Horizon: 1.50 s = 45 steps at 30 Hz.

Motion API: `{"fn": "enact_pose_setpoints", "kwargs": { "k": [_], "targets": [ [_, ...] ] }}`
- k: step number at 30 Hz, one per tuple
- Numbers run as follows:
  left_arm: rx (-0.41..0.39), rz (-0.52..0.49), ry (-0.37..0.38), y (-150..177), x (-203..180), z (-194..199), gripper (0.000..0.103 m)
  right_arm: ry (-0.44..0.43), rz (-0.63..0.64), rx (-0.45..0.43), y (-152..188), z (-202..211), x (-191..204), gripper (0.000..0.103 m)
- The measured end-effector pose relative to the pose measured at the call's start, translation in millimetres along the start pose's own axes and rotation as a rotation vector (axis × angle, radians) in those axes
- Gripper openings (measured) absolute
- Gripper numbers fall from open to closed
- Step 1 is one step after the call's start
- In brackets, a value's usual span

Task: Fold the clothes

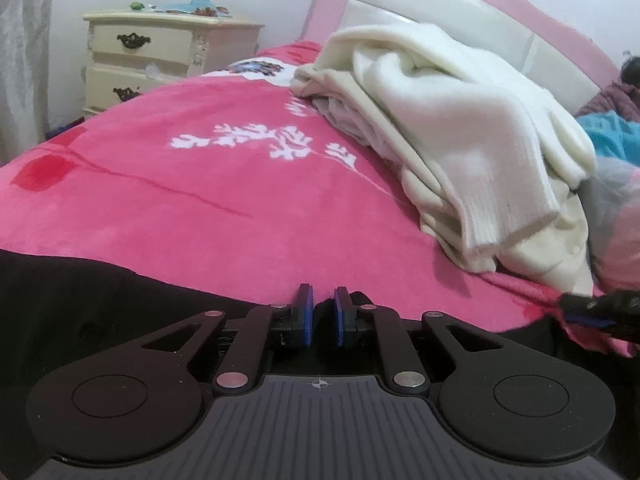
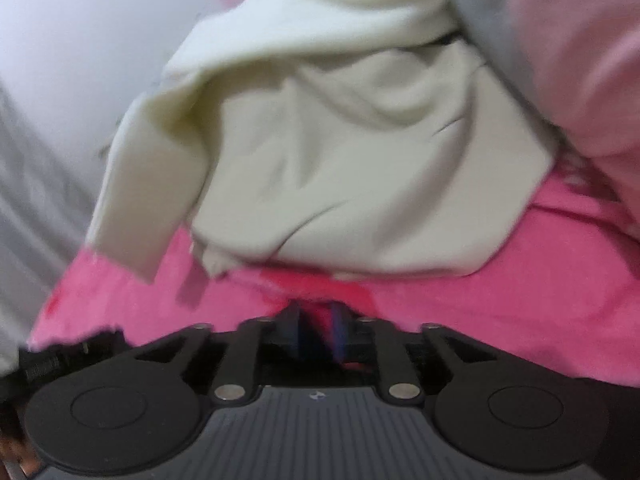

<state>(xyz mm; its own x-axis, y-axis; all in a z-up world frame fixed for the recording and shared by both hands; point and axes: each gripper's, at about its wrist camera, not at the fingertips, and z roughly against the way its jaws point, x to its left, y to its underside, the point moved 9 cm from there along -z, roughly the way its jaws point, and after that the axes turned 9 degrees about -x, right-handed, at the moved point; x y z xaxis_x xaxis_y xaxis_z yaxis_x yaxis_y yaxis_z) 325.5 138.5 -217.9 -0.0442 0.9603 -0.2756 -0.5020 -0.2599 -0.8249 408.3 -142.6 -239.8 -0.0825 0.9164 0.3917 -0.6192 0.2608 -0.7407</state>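
Observation:
A black garment [image 1: 100,312] lies spread over the near edge of the pink blanket [image 1: 180,200]. My left gripper [image 1: 323,308] is shut on its upper edge, and dark cloth fills the narrow gap between the blue pads. My right gripper [image 1: 592,308] shows blurred at the right, low on the blanket. In the right wrist view the right gripper [image 2: 319,320] stands slightly open, pressed into the pink blanket [image 2: 480,300], with a reddish crease of it in the gap. A pile of cream clothes [image 1: 460,140] lies just beyond both grippers, and it is seen again in the right wrist view as cream clothes [image 2: 360,160].
A cream nightstand [image 1: 160,52] stands at the back left by the wall. A white and pink headboard [image 1: 440,0] rises behind the pile. Blue and maroon cloth [image 1: 612,132] sits at the far right. Pale pink fabric [image 2: 580,60] hangs at the right of the right wrist view.

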Motion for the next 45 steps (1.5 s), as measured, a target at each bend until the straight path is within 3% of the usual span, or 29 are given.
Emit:
{"fn": "enact_pose_setpoints", "kwargs": {
  "k": [3,5,9,11,14,15,19,22,24,26,28,31,34,40,42,45],
  "targets": [
    [-0.024,0.04,-0.009,-6,6,4,0.012,0.02,0.006,-0.08,-20,21,-9,0.033],
    [-0.039,0.057,-0.02,-10,10,6,0.012,-0.039,0.045,-0.063,-21,29,3,0.028],
    [-0.029,0.069,-0.041,-9,17,4,0.012,-0.247,0.162,0.071,6,25,59,0.025],
    [-0.026,0.076,-0.048,-7,19,3,0.012,-0.305,0.244,0.159,28,13,89,0.022],
    [-0.023,0.089,-0.052,-6,22,3,0.012,-0.256,0.329,0.232,52,-16,108,0.021],
    [-0.022,0.095,-0.052,-6,22,4,0.012,-0.228,0.327,0.243,54,-27,110,0.016],
    [-0.028,0.127,-0.052,-12,29,10,0.019,-0.137,0.28,0.168,28,-39,111,0.019],
    [-0.027,0.151,-0.038,-16,37,18,0.023,-0.268,0.244,0.207,23,-29,129,0.02],
    [-0.009,0.148,-0.041,-13,40,17,0.023,-0.365,0.245,0.318,37,-29,143,0.02],
    [0.002,0.148,-0.051,-9,40,16,0.023,-0.303,0.319,0.366,54,-39,148,0.02],
    [-0.005,0.16,-0.039,-9,40,21,0.025,-0.209,0.338,0.292,45,-39,144,0.019],
    [-0.007,0.147,-0.005,-12,38,36,0.031,-0.169,0.234,0.096,-7,-2,126,0.021],
    [-0.01,0.121,0.034,-18,32,53,0.033,-0.178,0.245,-0.001,-54,68,97,0.027],
    [0.026,0.093,0.143,-25,-16,71,0.035,-0.099,0.223,-0.117,-106,226,33,0.03],
    [0.06,0.07,0.207,-21,-46,76,0.035,-0.06,0.186,-0.132,-110,264,19,0.032],
    [0.114,0.03,0.332,-5,-103,83,0.035,0.013,0.127,-0.082,-95,294,-8,0.035]
  ]
}}
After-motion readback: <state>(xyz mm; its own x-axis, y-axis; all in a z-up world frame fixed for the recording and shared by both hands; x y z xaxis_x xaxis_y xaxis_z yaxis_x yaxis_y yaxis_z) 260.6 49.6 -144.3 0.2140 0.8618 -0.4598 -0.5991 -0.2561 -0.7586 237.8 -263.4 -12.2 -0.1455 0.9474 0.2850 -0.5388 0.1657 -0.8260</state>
